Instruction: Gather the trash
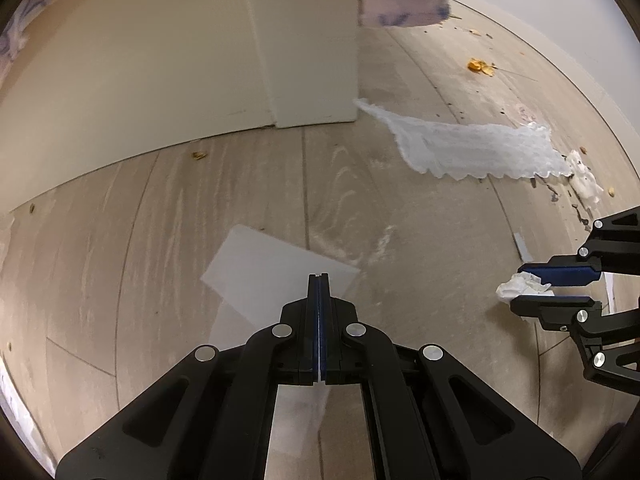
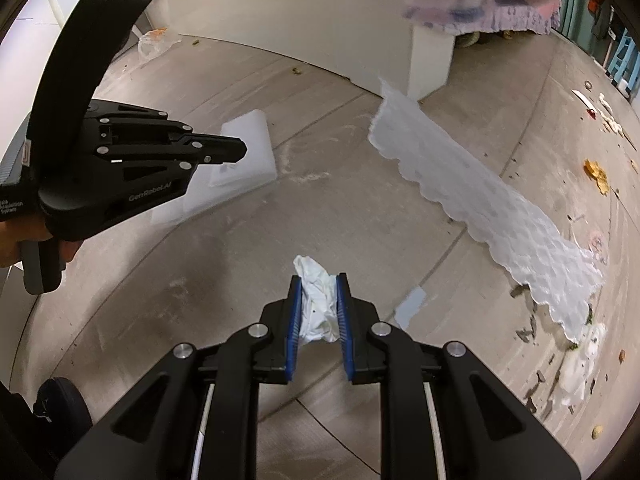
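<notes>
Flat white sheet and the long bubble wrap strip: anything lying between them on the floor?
Only bare floor with pale dusty smears lies between the flat white sheet and the bubble wrap strip; no trash. The right wrist view shows it best.

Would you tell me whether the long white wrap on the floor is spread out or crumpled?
Spread out: the white wrap lies flat as a long strip.

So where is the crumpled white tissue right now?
The crumpled white tissue sits pinched between the blue pads of the right tongs, above the wooden floor, with the long white bubble-wrap sheet off to its right.
</notes>
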Tool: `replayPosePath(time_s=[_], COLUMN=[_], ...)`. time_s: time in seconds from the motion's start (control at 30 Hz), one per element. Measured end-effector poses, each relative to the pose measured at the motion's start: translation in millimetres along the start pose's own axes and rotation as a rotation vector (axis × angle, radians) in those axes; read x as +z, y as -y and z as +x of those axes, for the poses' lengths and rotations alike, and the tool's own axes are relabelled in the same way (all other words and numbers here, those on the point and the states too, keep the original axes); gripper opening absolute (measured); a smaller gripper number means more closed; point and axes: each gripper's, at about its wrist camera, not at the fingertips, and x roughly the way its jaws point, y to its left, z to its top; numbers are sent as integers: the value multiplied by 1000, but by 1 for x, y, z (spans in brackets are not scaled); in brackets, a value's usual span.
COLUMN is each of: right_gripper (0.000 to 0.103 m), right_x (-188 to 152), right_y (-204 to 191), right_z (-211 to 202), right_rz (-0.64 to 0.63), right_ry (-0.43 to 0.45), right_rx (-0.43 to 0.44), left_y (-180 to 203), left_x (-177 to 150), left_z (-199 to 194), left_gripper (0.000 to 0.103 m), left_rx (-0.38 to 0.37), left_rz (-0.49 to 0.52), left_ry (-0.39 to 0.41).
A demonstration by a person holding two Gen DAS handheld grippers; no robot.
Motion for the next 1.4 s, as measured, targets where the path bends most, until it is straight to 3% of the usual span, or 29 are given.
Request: replayPosePath(time_s=[0.1,0.13,0.17,0.23,0.33,0.53,0.7,1.13,1.2,1.27,1.33,1.4], right_gripper=[18,18,18,18,18,18,18,18,18,18,18,18], right_x=[4,3,4,6,7,5,4,2,1,1,1,1], right_y=[-4,-4,-4,-5,-6,-7,-2,0,0,0,-1,0], right_z=[1,1,2,3,5,3,3,-4,-3,-3,-3,-4], right_rz=[-10,-12,-13,-15,-17,-14,-11,8,8,8,8,6], right_ry=[4,5,6,6,5,7,-4,-8,-7,-7,-6,-7], right_rx=[8,9,11,13,15,15,3,-12,-10,-7,-7,-5], left_y=[-4,-5,-6,-7,-8,-14,-22,-20,-18,-16,-12,-11], left_x=[-2,-2,-2,-2,0,4,10,13,13,12,12,10], left_z=[-1,-2,-2,-5,-7,2,18,29,30,33,37,37], left_gripper=[4,19,42,64,81,84,84,84,72,50,42,40], left_rx=[10,16,23,40,62,95,76,58,51,40,31,28], left_rz=[-12,-14,-20,-33,-27,-23,-86,-103,-96,-82,-75,-79], left_ry=[-3,-2,0,17,29,21,5,6,6,-11,-23,-20])
